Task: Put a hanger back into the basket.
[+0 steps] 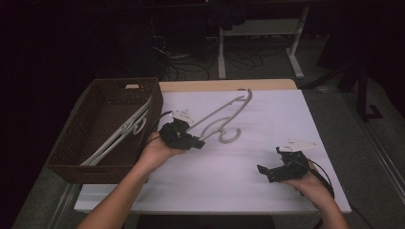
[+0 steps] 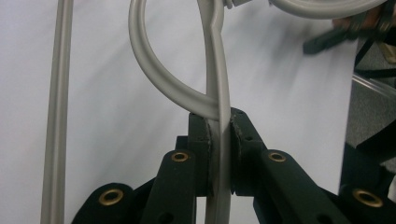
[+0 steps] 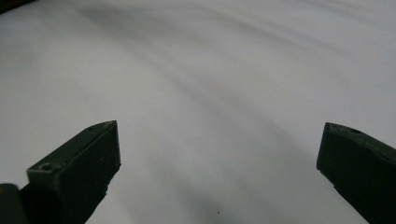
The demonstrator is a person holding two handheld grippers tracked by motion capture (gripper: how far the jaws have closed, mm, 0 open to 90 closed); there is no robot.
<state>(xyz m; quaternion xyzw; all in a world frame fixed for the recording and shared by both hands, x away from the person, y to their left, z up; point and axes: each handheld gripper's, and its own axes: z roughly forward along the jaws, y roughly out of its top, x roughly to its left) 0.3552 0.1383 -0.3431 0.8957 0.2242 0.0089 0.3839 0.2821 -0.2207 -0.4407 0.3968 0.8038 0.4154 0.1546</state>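
The left tongs [image 1: 199, 141] are clamped on a grey plastic hanger [image 1: 220, 114], their pads pressing a thin flat strip of it from both sides just below the spot where the curved hook loop joins it (the left gripper view shows this close up, at [image 2: 219, 154]). The hanger [image 2: 212, 70] slants up and away over the white table [image 1: 267, 119], its far end toward the table's back edge and its hook curling beside the tongs. The left hand [image 1: 157, 150] cups the gripper from below, palm up, forearm coming in from the bottom edge.

The right tongs [image 1: 263, 171] stand wide apart with nothing between them; in the right gripper view [image 3: 217, 177] there is bare white table past the two black tips. The right hand [image 1: 310, 183] holds its gripper low near the table's front right corner, pointing left toward the middle and well apart from the hanger.

At the left of the table sits a dark woven basket [image 1: 71, 162] with more pale hangers [image 1: 122, 133] lying slanted inside. How many lie there is hard to make out, and the room behind is too dark to read.
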